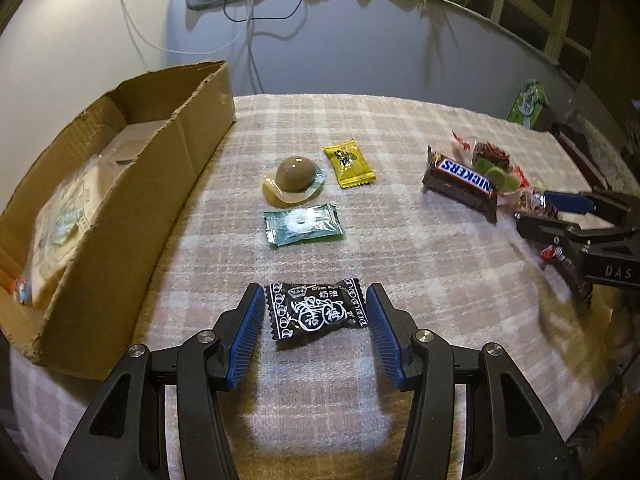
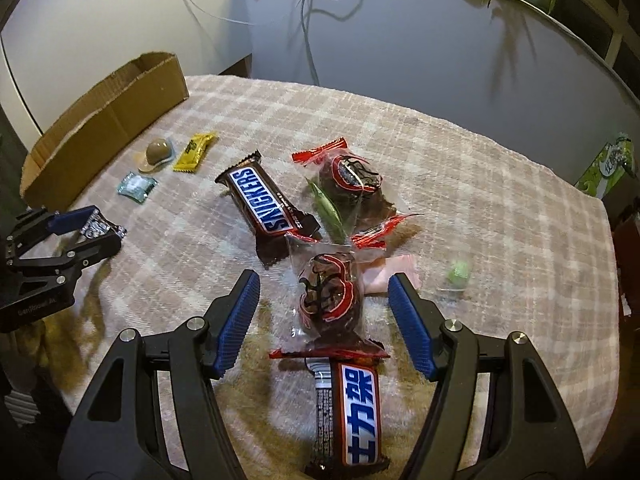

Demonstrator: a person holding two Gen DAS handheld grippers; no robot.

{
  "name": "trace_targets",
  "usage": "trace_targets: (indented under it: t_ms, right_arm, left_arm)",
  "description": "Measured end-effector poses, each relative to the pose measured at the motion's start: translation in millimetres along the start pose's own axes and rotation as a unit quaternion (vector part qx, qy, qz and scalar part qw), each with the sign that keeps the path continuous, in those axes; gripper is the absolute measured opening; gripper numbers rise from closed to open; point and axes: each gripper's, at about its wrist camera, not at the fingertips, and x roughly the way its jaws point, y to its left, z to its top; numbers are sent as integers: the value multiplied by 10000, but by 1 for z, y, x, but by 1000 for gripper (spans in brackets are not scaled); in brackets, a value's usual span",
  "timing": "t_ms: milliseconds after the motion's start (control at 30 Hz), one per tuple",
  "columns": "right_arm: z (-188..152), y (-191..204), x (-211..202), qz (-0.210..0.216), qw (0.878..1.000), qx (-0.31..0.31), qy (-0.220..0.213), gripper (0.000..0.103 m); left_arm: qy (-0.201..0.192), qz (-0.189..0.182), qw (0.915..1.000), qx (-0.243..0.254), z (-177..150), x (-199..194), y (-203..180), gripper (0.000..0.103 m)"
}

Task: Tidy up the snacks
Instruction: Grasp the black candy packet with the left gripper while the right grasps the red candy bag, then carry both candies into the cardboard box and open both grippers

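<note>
Fingers of left gripper (image 1: 316, 314) spread around black candy (image 1: 317, 314) at lower centre, pads beside its ends, contact unclear. Right gripper (image 2: 324, 304) spread too, either side of clear-wrapped dark sweet (image 2: 330, 300), no pinch seen. Plaid cloth (image 1: 420, 280) underneath; cardboard box (image 1: 120, 216) at left edge; Snickers bar (image 2: 266, 206) mid-frame; grey wall (image 2: 400, 40) across top.

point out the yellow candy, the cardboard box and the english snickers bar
yellow candy (image 1: 349, 162), left wrist view, middle of the wrapper
cardboard box (image 1: 132, 216), left wrist view, outer face of its long side wall
Snickers bar (image 2: 262, 204), right wrist view, on the blue lettering
</note>
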Motion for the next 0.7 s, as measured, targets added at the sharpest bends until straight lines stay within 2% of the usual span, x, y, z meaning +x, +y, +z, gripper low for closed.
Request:
trace_targets:
  t_ms: [133,200,267,300,400,700]
  right_arm:
    - [0,4,8,-34,9999,-80,97,51]
    - [0,5,10,-75,9998,-106,117,47]
    - [0,6,10,-94,9998,-115,111,41]
    - [0,5,10,-83,9998,-104,119,35]
    - [-1,4,8,-40,9999,-88,126,34]
    - [-3,1,-3,87,10000,44,-21,34]
  left_arm:
    - [-37,27,9999,112,-1,0,-2,46]
    - [-51,15,9998,171,0,-1,-5,36]
    - [-68,9,9997,249,-1,-1,-8,31]
    - [-79,-1,9996,273,-1,-1,-9,24]
    - [-92,-29,9996,253,0,-1,-10,10]
    - [-201,-230,9995,-19,1,-11,-3,9]
